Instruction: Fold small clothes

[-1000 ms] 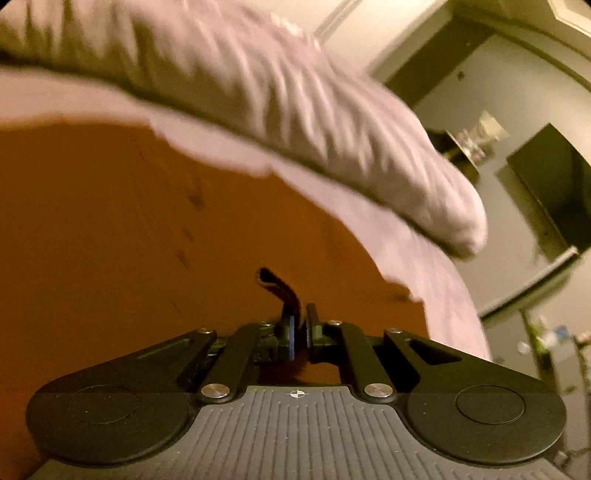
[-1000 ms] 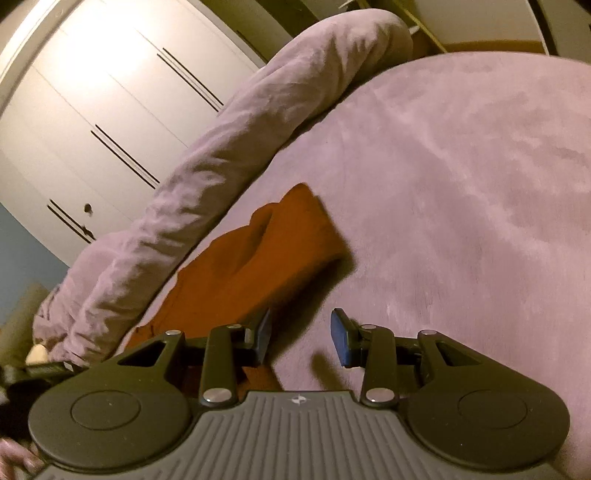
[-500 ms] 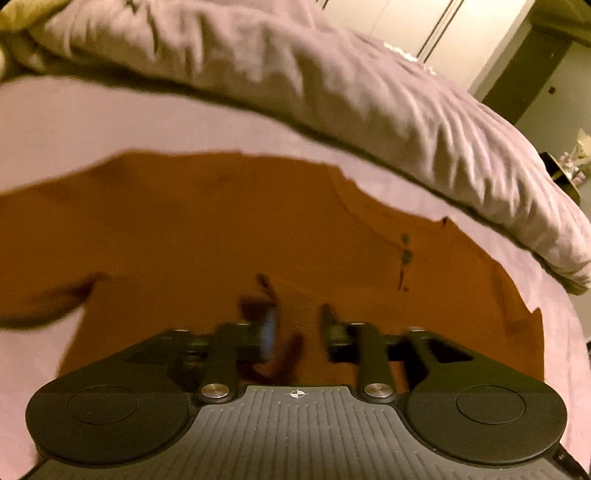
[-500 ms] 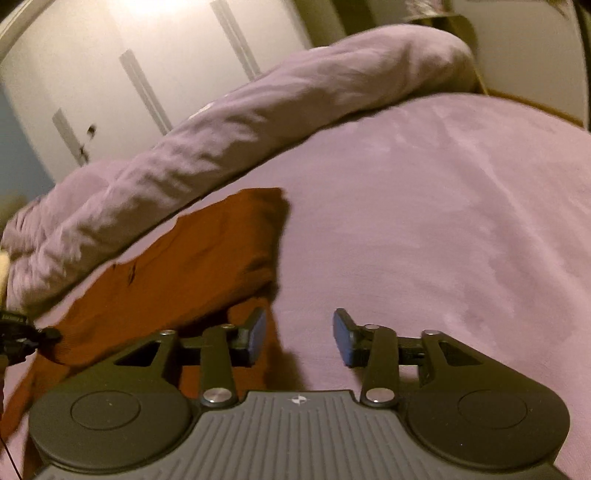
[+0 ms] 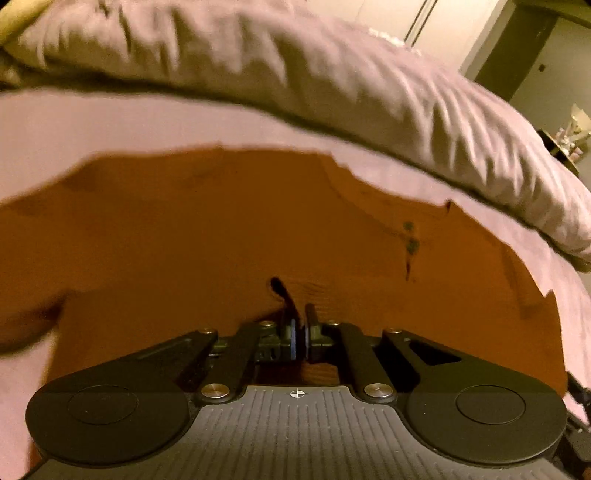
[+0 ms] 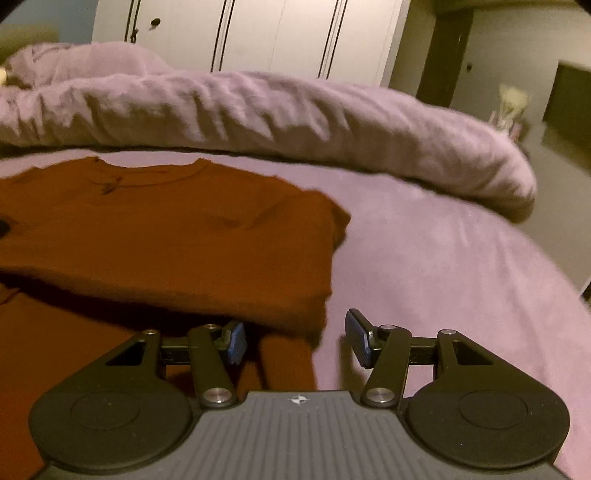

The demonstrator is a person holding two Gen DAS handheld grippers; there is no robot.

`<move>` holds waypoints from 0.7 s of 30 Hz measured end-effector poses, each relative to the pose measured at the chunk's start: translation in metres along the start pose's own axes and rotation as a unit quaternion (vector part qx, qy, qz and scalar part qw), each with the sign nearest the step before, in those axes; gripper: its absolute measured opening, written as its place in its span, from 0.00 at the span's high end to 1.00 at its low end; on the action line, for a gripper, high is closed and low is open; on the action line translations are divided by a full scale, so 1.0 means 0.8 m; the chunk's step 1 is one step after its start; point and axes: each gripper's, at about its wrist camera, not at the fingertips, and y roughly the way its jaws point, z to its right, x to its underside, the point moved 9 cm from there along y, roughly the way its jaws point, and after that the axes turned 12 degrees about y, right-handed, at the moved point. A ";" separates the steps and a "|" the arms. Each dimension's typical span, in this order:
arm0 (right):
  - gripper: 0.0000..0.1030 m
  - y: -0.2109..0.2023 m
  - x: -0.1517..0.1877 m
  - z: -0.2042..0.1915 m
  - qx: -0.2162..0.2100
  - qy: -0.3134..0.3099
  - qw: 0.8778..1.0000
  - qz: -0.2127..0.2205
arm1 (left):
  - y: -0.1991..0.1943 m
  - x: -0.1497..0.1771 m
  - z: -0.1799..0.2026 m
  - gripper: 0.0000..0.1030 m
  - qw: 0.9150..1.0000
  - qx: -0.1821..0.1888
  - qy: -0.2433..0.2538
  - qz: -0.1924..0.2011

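A rust-orange shirt (image 5: 221,240) lies spread on the lilac bed sheet (image 5: 110,125), with small buttons (image 5: 410,236) at its neck. My left gripper (image 5: 300,332) is shut over the shirt, and a small raised fold of cloth (image 5: 284,295) is pinched at its tips. In the right wrist view the shirt (image 6: 166,240) is doubled over, with a folded edge along its near side. My right gripper (image 6: 295,343) hangs at the shirt's near right corner. Its jaws are opening; a strip of cloth lies between them, and the pads are not pressing on it.
A rolled lilac duvet (image 6: 295,110) runs along the far side of the bed, just beyond the shirt. Bare sheet (image 6: 461,277) stretches to the right as far as the bed's edge. White wardrobe doors (image 6: 277,33) and a dark doorway (image 6: 447,44) stand behind.
My left gripper opened, dropped closer to the shirt and shut again on a fold. My right gripper rolled level, swung round to the shirt's right corner, and its jaws spread wider.
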 end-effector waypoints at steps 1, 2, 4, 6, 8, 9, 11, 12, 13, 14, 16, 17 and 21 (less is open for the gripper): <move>0.47 0.005 -0.005 0.001 0.007 -0.001 1.000 0.005 | -0.004 -0.006 -0.003 0.95 1.000 0.000 0.001 0.012; 0.47 0.010 -0.008 0.002 0.015 -0.002 1.000 0.007 | -0.008 -0.011 -0.006 0.95 1.000 0.001 -0.002 0.022; 0.46 0.015 -0.014 0.007 0.022 0.003 1.000 0.009 | -0.014 -0.019 -0.016 0.95 0.999 -0.003 -0.009 0.034; 0.41 0.019 -0.015 0.012 0.030 0.009 0.999 0.011 | -0.021 -0.027 -0.028 0.95 0.999 -0.020 -0.010 0.049; 0.33 0.020 -0.009 0.018 0.038 0.013 0.999 0.006 | -0.024 -0.035 -0.043 0.95 0.998 -0.033 -0.014 0.058; 0.32 0.019 -0.007 0.019 0.037 0.012 0.999 0.007 | -0.025 -0.037 -0.049 0.95 0.997 -0.036 -0.017 0.059; 0.28 0.017 -0.003 0.018 0.037 0.004 0.999 0.009 | -0.025 -0.037 -0.063 0.95 0.997 -0.050 -0.021 0.060; 0.28 0.015 -0.003 0.017 0.037 -0.001 0.999 0.012 | -0.025 -0.036 -0.068 0.95 0.996 -0.058 -0.018 0.061; 0.28 0.012 -0.004 0.015 0.036 -0.005 0.999 0.017 | -0.024 -0.035 -0.072 0.95 0.996 -0.067 -0.016 0.061; 0.28 0.011 -0.006 0.013 0.035 -0.008 0.999 0.019 | -0.022 -0.033 -0.075 0.95 0.995 -0.075 -0.015 0.058; 0.28 0.008 -0.007 0.008 0.034 -0.014 0.999 0.023 | -0.014 -0.031 -0.078 0.95 0.995 -0.080 -0.016 0.051; 0.28 0.011 -0.006 0.005 0.035 -0.019 0.999 0.021 | -0.012 -0.029 -0.080 0.95 0.995 -0.082 -0.017 0.047; 0.28 0.021 -0.005 0.007 0.045 -0.017 0.999 0.010 | -0.002 -0.023 -0.075 0.94 0.995 -0.093 -0.005 0.033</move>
